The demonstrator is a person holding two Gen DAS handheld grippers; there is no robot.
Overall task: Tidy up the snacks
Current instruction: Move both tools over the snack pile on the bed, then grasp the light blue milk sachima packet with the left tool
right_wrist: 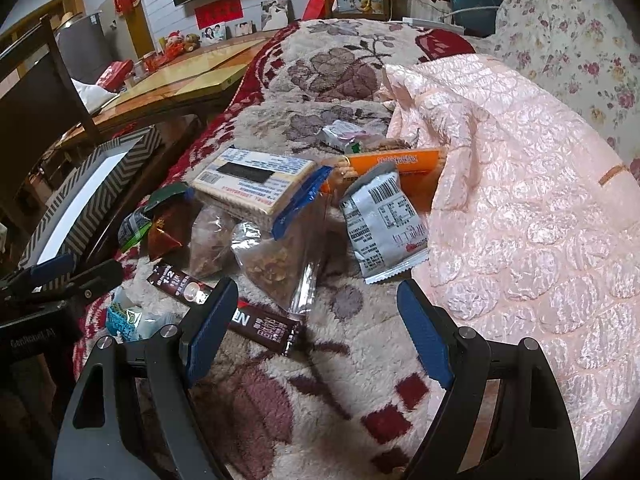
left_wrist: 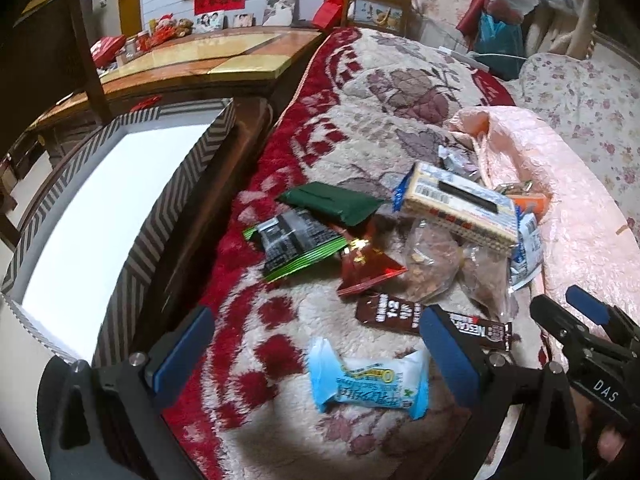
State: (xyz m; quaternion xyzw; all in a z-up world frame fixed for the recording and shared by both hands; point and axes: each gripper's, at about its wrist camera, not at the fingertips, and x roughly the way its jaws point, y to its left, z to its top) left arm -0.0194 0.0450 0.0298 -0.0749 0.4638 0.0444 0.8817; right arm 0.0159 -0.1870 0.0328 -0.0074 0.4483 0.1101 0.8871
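Several snacks lie heaped on a red and cream fleece blanket (left_wrist: 360,92). My left gripper (left_wrist: 320,360) is open and empty, its jaws on either side of a light blue wrapped snack (left_wrist: 368,384), just above it. A brown Nescafe stick (left_wrist: 404,316) lies beyond it. My right gripper (right_wrist: 316,336) is open and empty above the blanket, near the same stick (right_wrist: 260,322). Ahead of it lie a cracker pack (right_wrist: 256,184), a grey packet (right_wrist: 380,220) and clear nut bags (right_wrist: 276,264). A green packet (left_wrist: 296,244) and a red packet (left_wrist: 368,268) lie to the left.
An open box with a zigzag-striped rim (left_wrist: 192,160) and white inside stands to the left of the blanket, also seen in the right wrist view (right_wrist: 80,200). A pink quilted cover (right_wrist: 520,200) rises on the right. A wooden table (left_wrist: 208,56) stands behind.
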